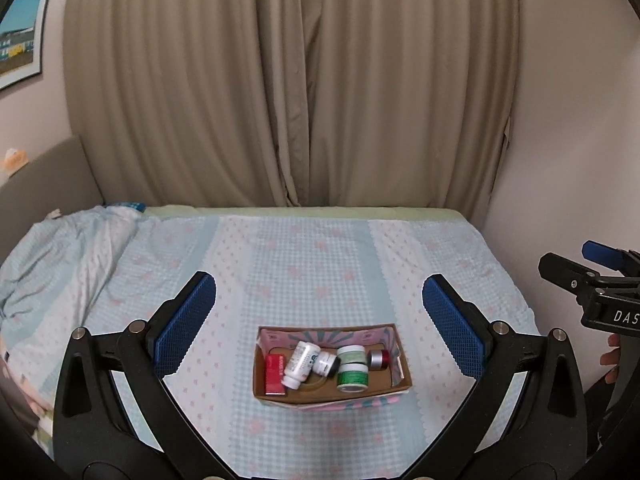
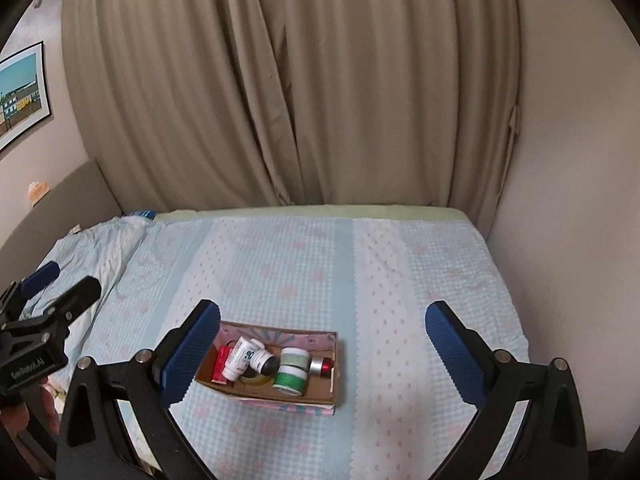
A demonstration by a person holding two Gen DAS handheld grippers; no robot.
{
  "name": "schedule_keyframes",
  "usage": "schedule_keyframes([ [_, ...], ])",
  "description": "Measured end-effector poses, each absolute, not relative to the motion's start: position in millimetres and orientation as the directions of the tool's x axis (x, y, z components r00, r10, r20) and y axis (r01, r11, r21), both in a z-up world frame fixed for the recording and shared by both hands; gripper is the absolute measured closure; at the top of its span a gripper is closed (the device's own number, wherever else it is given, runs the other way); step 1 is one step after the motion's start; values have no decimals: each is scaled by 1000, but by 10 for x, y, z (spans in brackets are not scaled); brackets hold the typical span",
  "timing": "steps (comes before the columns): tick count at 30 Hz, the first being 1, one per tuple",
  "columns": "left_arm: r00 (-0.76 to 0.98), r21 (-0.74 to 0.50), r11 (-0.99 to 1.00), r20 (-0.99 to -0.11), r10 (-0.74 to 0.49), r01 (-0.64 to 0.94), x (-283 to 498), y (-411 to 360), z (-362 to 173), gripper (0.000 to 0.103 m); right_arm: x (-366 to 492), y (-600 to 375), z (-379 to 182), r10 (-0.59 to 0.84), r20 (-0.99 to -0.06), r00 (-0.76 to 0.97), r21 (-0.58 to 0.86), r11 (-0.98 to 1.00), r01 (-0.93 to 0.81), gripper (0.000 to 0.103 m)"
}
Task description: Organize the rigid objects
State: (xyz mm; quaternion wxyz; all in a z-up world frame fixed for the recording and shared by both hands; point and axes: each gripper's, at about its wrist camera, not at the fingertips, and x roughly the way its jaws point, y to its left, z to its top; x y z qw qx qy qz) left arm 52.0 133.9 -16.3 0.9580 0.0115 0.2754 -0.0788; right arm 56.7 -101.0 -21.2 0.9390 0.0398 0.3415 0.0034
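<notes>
Box (image 1: 394, 384) of cardboard, open at the top, sits on a bed (image 1: 320, 248) covered in a pale blue checked sheet with pink flowers, toward the near edge. Inside it, from left to right: a red packet (image 1: 275, 374) standing at the left end; a white bottle (image 1: 300, 363) lying tilted with its cap toward the near side; a small white jar with a black lid (image 1: 327, 363) on its side, touching the bottle; two green-and-white jars (image 1: 352, 367), one just behind the other; and a little silver-and-red jar (image 1: 379, 359) on its side at the right end. A ring-shaped thing lies under the bottle, too hidden to identify.

Left claw (image 1: 320, 320) hangs above the box with its blue-padded fingers spread wide, holding nothing; the box shows between them. Right claw (image 2: 322, 344) is likewise spread wide and empty, with the box near its left finger. Each claw shows at the edge of the other's view.

Beyond the bed hang tan curtains (image 1: 292, 80). A framed picture (image 1: 20, 36) is on the left wall, and a crumpled blanket (image 1: 60, 256) lies on the far left of the bed.
</notes>
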Motion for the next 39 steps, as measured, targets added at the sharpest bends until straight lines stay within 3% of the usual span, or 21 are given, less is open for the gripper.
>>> schedule_keyframes([
  [39,848,37,986,-515,-121,162,522,1153,-202,0,535,-1131,-153,-8,-609,793,62,996,58,1],
])
